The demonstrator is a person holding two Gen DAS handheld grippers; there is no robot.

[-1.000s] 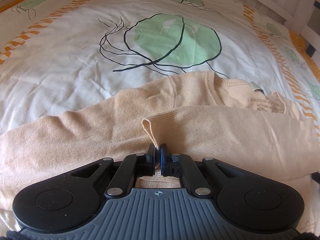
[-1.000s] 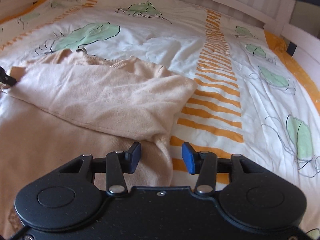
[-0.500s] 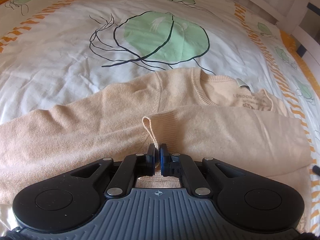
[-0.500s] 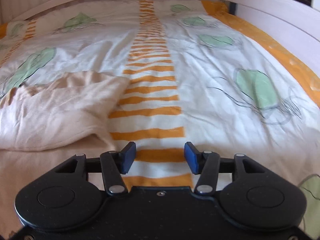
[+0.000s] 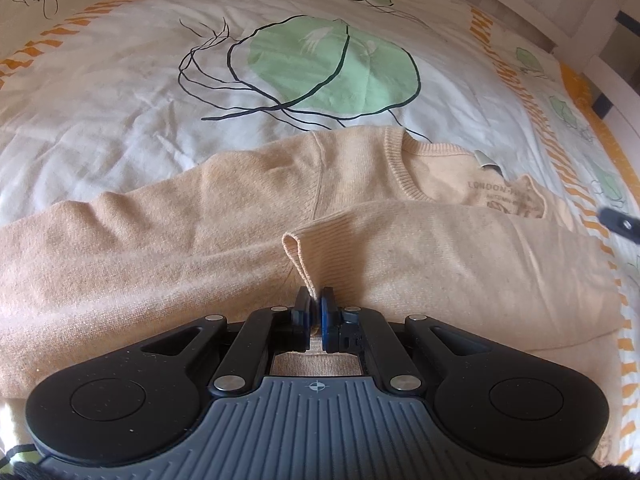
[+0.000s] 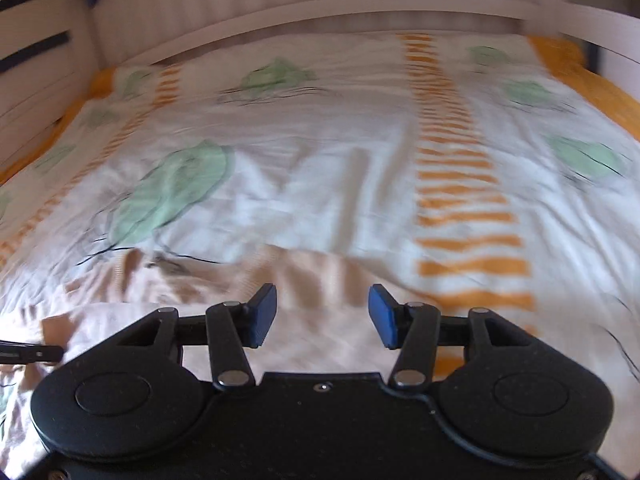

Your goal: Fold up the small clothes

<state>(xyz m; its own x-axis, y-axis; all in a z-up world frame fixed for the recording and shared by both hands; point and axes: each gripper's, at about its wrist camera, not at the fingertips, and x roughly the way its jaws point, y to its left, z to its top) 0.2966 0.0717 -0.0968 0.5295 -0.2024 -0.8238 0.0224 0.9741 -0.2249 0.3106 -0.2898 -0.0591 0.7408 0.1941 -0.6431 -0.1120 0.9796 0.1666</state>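
Observation:
A beige knit sweater (image 5: 208, 232) lies flat on the bedcover, its neckline and printed label toward the upper right. One sleeve (image 5: 440, 256) is folded across the body, and its ribbed cuff (image 5: 298, 254) runs down into my left gripper (image 5: 316, 310), which is shut on it. In the right wrist view, which is blurred, my right gripper (image 6: 322, 314) hovers open with nothing between its blue pads, above the sweater's far edge (image 6: 304, 276). A dark tip of the right gripper (image 5: 620, 222) shows at the right edge of the left wrist view.
The bedcover (image 6: 328, 168) is white with green leaf prints and orange striped bands (image 6: 460, 184). A white bed frame rail (image 6: 360, 12) curves along the far side, with slatted sides at left and right. A dark tip of the left gripper (image 6: 28, 352) pokes in at the left edge.
The right gripper has lifted off the sweater's folded side and swung, first right, then back left and up. The left gripper has kept its hold on the cuff, almost still.

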